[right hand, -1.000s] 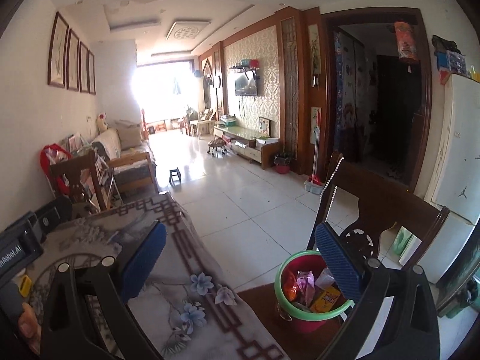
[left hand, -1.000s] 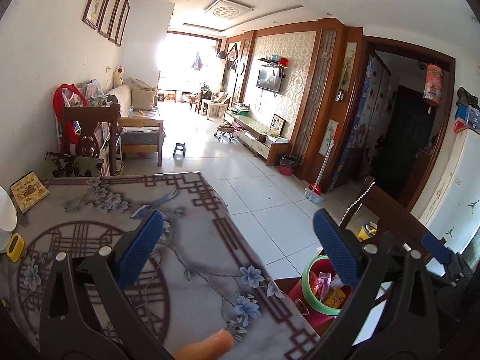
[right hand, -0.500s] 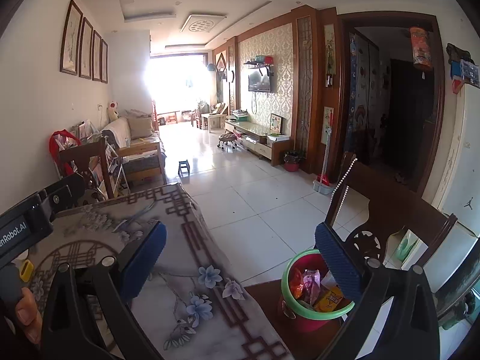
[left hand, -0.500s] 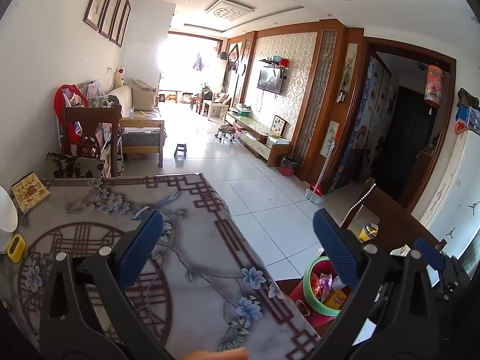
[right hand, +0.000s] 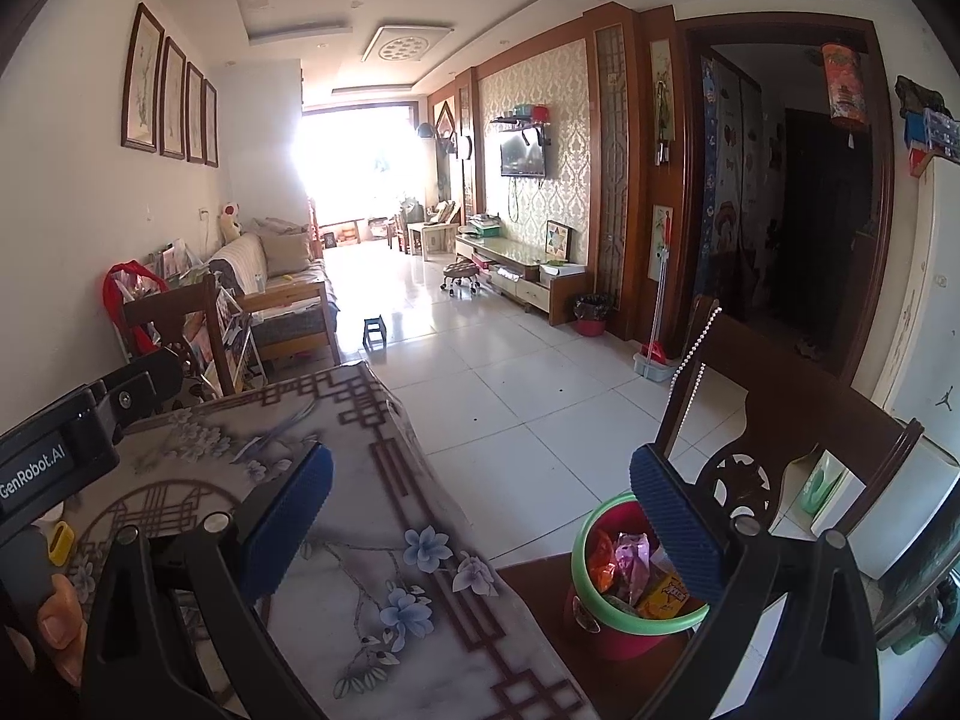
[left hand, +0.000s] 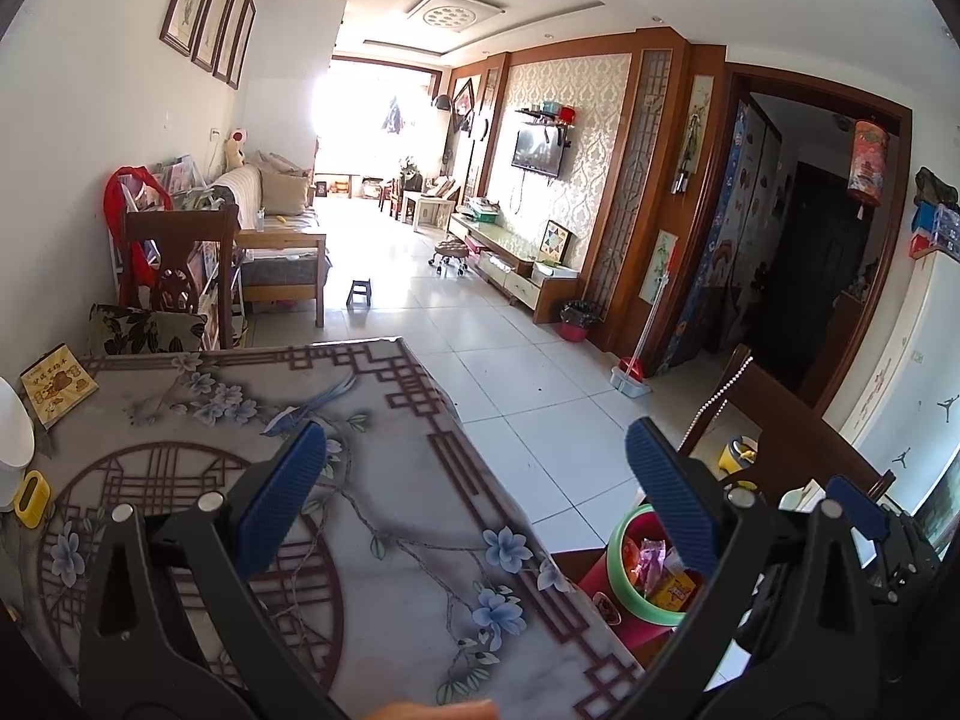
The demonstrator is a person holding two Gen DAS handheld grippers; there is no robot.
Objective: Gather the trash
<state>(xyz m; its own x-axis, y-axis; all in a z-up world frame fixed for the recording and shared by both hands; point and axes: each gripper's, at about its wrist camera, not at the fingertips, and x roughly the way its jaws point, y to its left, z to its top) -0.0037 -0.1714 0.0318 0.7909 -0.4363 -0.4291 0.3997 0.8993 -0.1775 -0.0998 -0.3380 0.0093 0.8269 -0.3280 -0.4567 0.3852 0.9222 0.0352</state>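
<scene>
A red bin with a green rim point(right hand: 579, 546) stands on a dark wooden chair seat beside the table, and shows in the left wrist view too as the bin point(left hand: 618, 564). It holds an orange wrapper point(right hand: 602, 561), a purple wrapper point(right hand: 631, 555) and a yellow packet point(right hand: 666, 591). My right gripper point(right hand: 480, 516) hovers open and empty, its right pad over the bin's rim. My left gripper point(left hand: 477, 498) is open and empty above the table's right edge. No loose trash shows on the tabletop between the fingers.
The table point(left hand: 384, 576) has a grey flower-patterned cloth. At its left lie a small yellow object point(left hand: 30, 498), a picture card point(left hand: 57, 384) and a white round thing point(left hand: 12, 432). The chair back point(right hand: 798, 420) carries a bead string. Tiled floor runs beyond.
Both views shifted only slightly; the right wrist view pulled back so more tabletop shows. Both grippers stayed open and empty, and the bin did not move.
</scene>
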